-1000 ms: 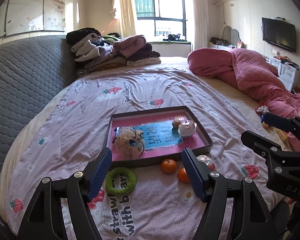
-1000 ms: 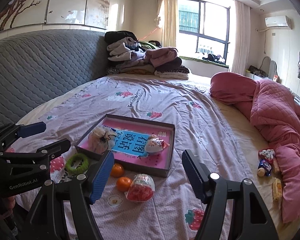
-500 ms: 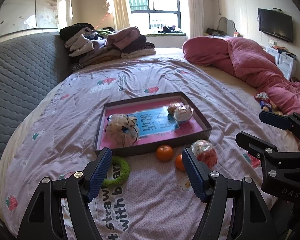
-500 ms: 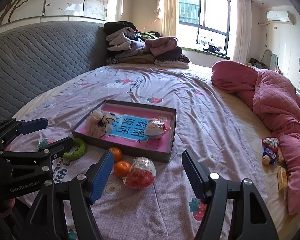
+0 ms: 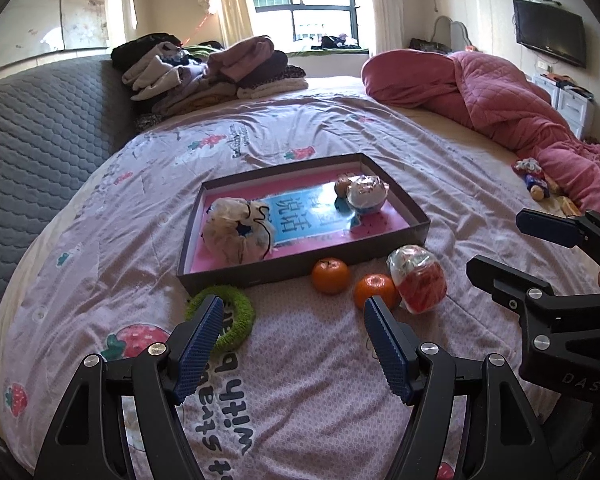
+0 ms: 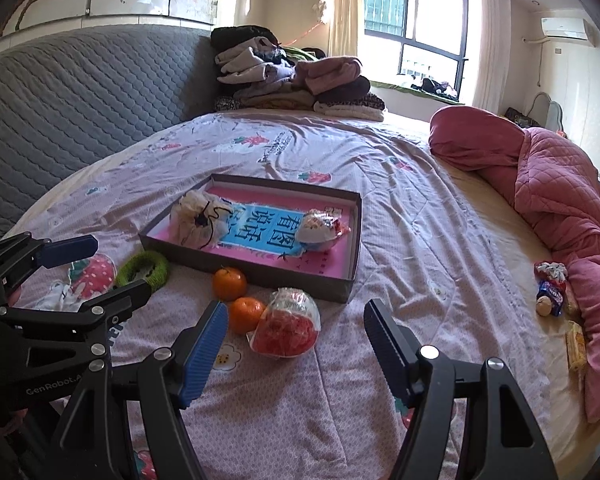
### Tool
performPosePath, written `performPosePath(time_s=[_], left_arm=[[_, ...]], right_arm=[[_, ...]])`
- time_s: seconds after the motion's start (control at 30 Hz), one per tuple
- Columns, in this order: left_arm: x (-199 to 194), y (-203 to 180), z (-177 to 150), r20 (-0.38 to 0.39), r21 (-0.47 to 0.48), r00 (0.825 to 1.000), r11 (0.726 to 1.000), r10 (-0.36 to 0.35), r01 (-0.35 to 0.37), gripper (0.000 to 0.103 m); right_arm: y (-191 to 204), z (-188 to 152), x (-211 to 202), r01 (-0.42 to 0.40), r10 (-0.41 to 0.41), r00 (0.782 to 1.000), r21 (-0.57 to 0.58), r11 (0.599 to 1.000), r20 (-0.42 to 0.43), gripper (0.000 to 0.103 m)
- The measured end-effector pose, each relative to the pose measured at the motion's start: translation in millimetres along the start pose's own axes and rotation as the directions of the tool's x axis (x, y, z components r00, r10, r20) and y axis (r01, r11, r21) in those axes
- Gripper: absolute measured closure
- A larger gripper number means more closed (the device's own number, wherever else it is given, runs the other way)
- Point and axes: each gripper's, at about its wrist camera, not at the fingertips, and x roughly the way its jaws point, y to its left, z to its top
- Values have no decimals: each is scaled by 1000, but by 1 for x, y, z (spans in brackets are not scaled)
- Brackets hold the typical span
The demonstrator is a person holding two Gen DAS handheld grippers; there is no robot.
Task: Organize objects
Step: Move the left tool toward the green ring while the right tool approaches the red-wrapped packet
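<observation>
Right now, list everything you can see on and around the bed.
box: one, dark with pink floor, mid-bed
drawstring pouch: one, whitish, in box
wrapped snack: one, white, in box
oranges: two, orange, in front of box
bagged red item: one, clear and red, beside oranges
ring: one, green, in front of box
clothes pile: one, mixed, at headboard
quilt: one, pink, bed's far side
left tongs: open, empty
right tongs: open, empty

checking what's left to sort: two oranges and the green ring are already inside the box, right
Not quite: the two oranges and the green ring lie on the bed in front of the box, not inside it. The left wrist view shows this.
</observation>
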Motion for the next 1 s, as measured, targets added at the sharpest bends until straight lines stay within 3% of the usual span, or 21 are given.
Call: performPosePath(time_s=[1.0], left_arm=[[36, -4, -29, -58, 15, 998, 999, -36, 37, 29]], right_arm=[[-4, -17, 40, -2, 3, 997, 20, 1000, -74, 33]])
